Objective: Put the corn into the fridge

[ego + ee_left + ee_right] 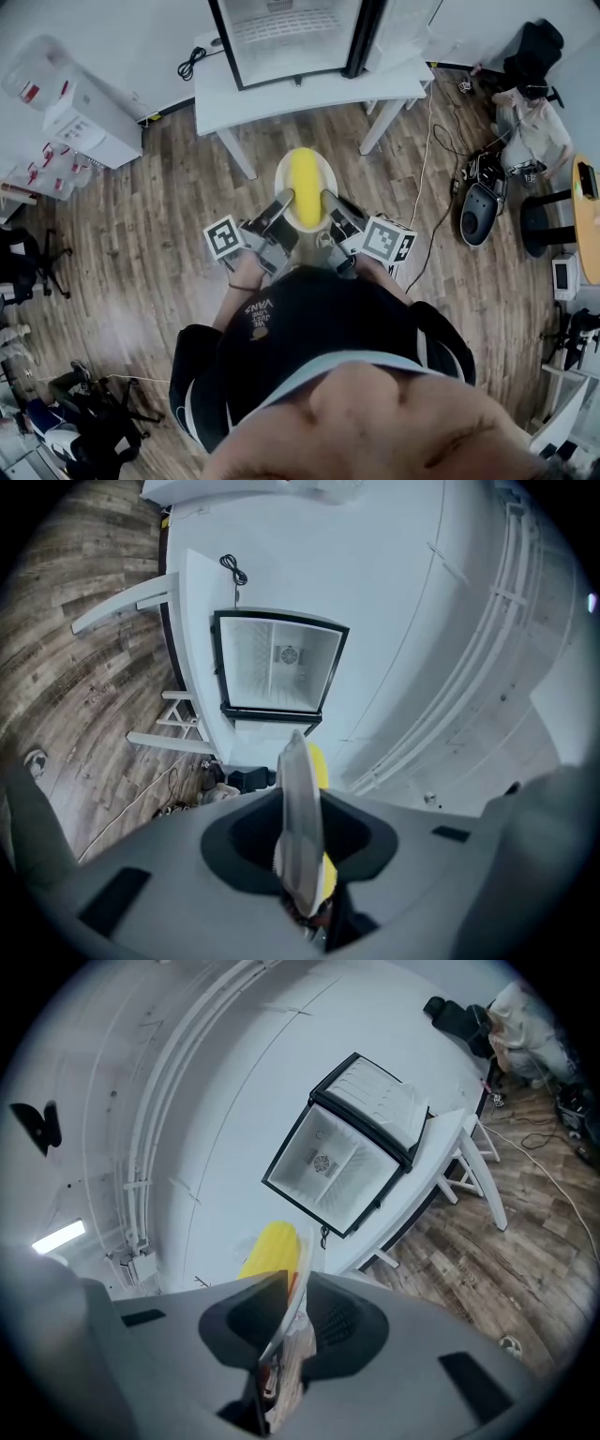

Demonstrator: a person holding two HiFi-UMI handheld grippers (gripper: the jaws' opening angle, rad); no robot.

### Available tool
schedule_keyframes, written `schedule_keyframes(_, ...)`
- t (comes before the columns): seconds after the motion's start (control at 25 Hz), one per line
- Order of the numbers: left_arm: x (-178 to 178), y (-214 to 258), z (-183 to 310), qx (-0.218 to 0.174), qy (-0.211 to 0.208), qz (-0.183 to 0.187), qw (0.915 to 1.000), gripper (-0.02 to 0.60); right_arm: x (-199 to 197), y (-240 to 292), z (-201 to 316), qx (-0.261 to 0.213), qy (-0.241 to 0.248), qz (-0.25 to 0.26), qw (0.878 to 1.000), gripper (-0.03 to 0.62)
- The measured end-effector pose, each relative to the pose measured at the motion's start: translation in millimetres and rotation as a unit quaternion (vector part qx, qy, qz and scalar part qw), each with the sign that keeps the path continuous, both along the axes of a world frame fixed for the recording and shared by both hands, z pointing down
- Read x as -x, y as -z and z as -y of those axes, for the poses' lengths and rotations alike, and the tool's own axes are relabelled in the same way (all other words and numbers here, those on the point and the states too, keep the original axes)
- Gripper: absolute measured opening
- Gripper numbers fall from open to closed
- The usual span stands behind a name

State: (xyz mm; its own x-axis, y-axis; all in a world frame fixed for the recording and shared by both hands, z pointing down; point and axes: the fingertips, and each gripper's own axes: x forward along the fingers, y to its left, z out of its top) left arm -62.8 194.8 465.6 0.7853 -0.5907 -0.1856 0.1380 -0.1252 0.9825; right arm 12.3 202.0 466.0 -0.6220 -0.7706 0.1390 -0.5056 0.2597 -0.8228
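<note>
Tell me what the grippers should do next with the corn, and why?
Probably carry it forward, kept level. The left gripper and the right gripper each pinch the rim of the plate, the corn lies loose on it, and the open fridge on the white table is ahead, not yet reached.

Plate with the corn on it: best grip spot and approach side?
Grip the plate by its thin rim, at two opposite edges, coming in level from its left and right. It is flat and shallow, and the corn lies along its middle, so only the rim is free. The left gripper and right gripper clamp it that way.
</note>
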Motion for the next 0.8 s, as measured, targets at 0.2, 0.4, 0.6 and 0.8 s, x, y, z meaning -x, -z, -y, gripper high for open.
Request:
schedule_keyframes(0.2, -4, 2, 18, 0.004, 0.004, -0.003, 1.0, 0.1, -5, 1, 19, 0.004, 0.004, -0.005, 1.0, 0.055)
schedule_keyframes(0.4, -10, 3, 39, 0.002, 0.008, 0.0, 1.0, 0.1, -10, 2, 40, 0.004, 0.008, -0.001, 1.0, 0.055)
schedule_keyframes(0.6, -15, 6, 54, -0.002, 0.013, 0.005, 0.9999, 0.1, -17, 4, 55, -0.001, 0.011, -0.001, 1.0, 0.055)
schedule_keyframes(0.8, -21, 7, 62, -0.01, 0.019, 0.008, 0.9997, 0.1, -23, 5, 64, -0.009, 0.016, -0.002, 1.0, 0.055)
